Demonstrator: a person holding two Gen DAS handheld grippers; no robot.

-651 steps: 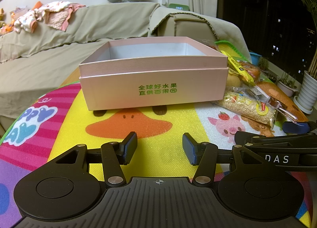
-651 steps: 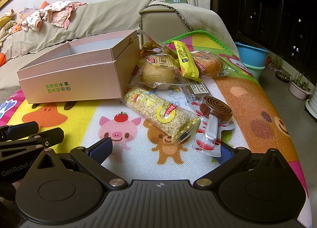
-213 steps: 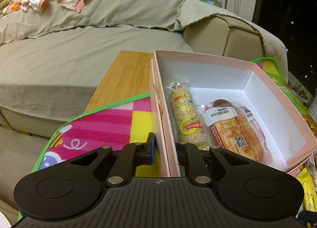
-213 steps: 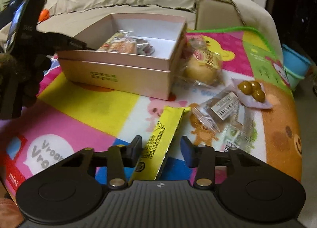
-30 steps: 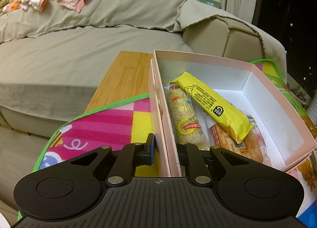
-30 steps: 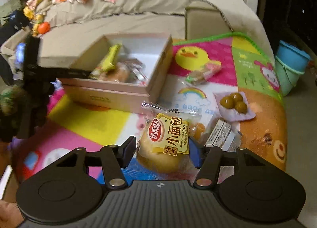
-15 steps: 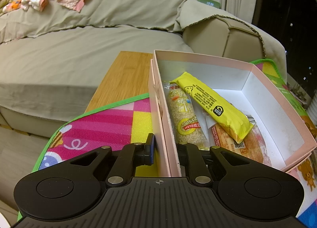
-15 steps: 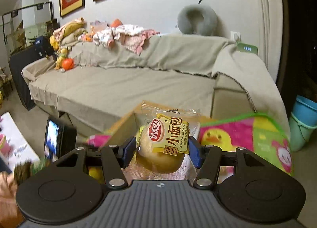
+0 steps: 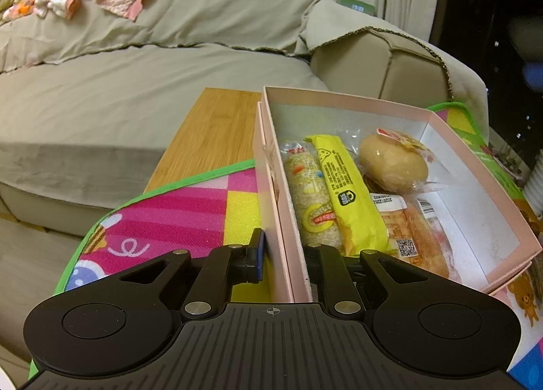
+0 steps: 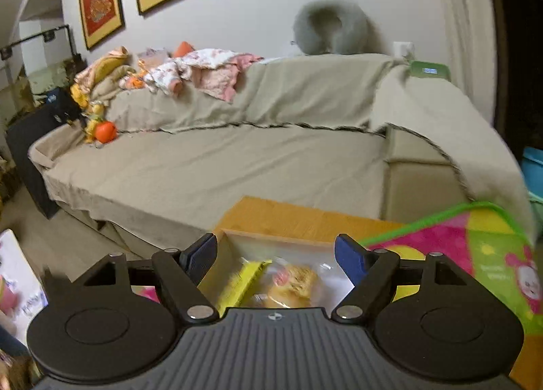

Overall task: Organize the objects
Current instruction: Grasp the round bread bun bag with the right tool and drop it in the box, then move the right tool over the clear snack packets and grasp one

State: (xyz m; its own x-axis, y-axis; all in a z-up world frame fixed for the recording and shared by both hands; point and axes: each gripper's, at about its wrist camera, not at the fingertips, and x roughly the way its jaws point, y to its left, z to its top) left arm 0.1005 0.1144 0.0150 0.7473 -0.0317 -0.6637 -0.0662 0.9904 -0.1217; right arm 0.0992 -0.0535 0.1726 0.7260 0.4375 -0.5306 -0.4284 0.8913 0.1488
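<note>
My left gripper (image 9: 283,262) is shut on the near left wall of the pink box (image 9: 271,159). Inside the box lie a rice-cracker roll (image 9: 310,200), a yellow snack bar (image 9: 346,193), a wrapped bun (image 9: 393,161) and a packaged cake (image 9: 414,234). My right gripper (image 10: 275,254) is open and empty, above the box. Between its fingers, blurred, show the box's far wall (image 10: 271,237), the yellow bar (image 10: 242,279) and the bun (image 10: 292,283).
The box stands on a colourful play mat (image 9: 190,210) over a wooden table (image 9: 210,132). A beige sofa (image 9: 135,84) runs behind and to the left, with clothes (image 10: 190,74) and a grey neck pillow (image 10: 331,28) on it. The floor lies left of the table.
My right gripper has opened and let go of the wrapped bun, which now lies in the box beside the yellow bar. The left gripper has not moved.
</note>
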